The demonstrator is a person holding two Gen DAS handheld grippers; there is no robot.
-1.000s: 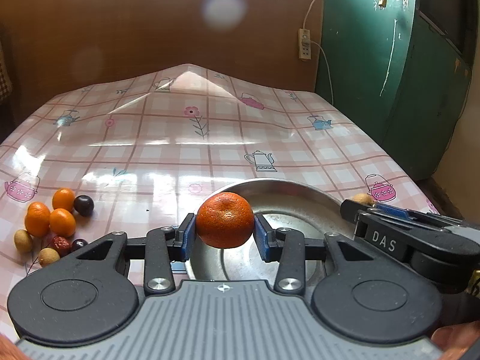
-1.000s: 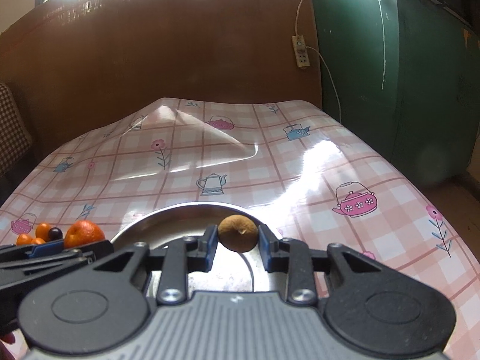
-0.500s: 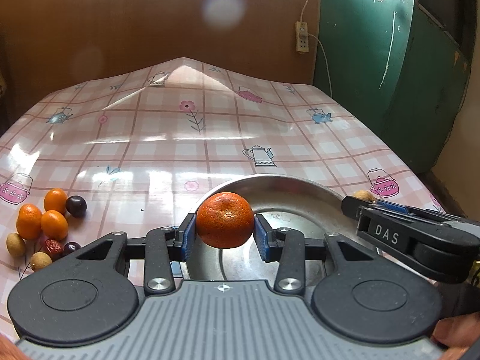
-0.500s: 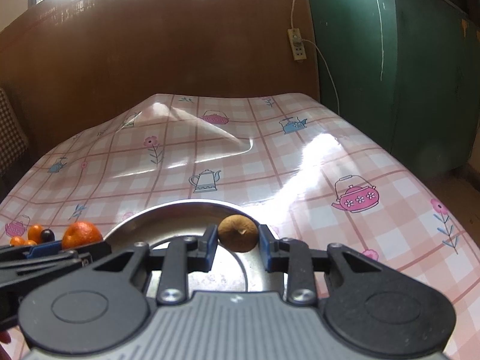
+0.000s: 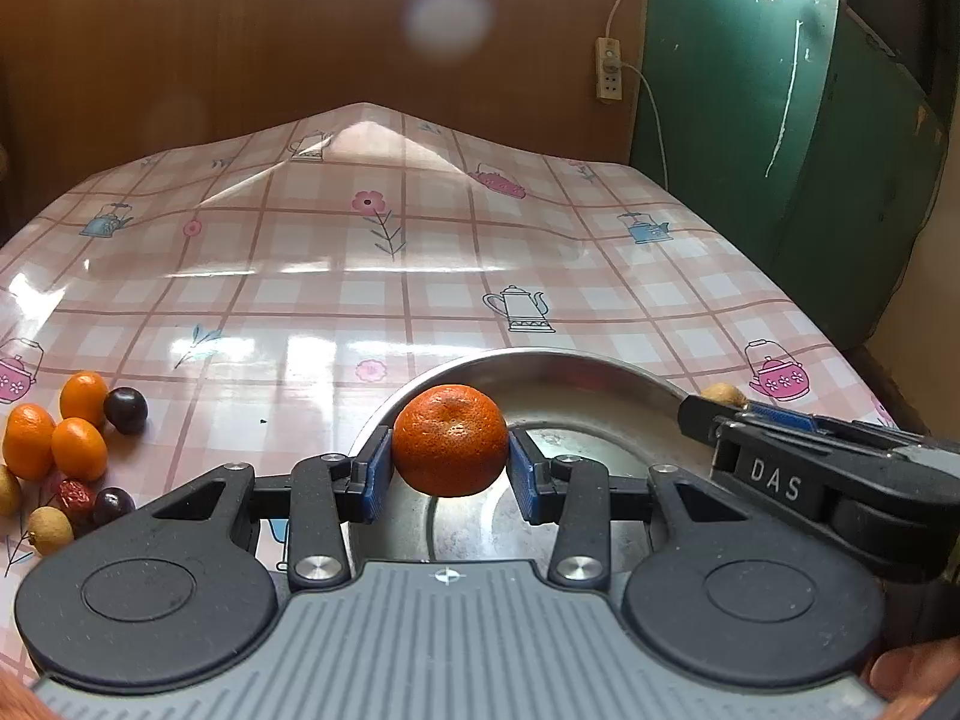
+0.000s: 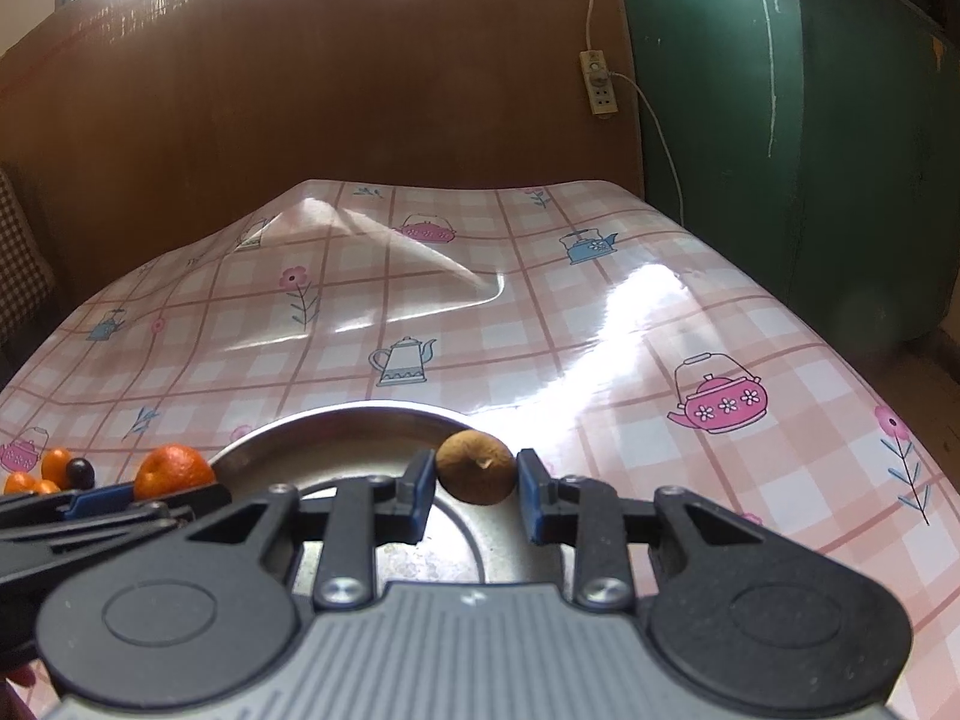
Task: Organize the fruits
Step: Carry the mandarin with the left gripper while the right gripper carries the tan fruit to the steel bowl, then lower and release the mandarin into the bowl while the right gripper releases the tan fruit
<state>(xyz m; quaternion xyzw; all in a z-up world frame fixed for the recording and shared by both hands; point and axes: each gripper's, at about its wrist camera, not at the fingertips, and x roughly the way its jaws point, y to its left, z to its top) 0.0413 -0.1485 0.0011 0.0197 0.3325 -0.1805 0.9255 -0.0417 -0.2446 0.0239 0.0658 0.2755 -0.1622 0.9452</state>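
- Your left gripper (image 5: 449,471) is clamped on a round orange tangerine (image 5: 450,447), held over the near-left rim of the shallow round metal plate (image 5: 576,363).
- Your right gripper (image 6: 475,489) pinches a small brown longan (image 6: 475,474) above the plate's right side.
- Farther left, small orange kumquats (image 5: 78,447), dark grapes (image 5: 125,411) and a red date (image 5: 75,495) lie clustered on the pink checked tablecloth (image 5: 372,276).

Left wrist view: low, close over the metal bowl (image 5: 540,360), facing forward across the tablecloth (image 5: 360,276) toward the brown wall (image 5: 300,30). Right wrist view: same heading, from the right. Both share bowl (image 6: 360,414), tablecloth, wall socket (image 6: 597,84).
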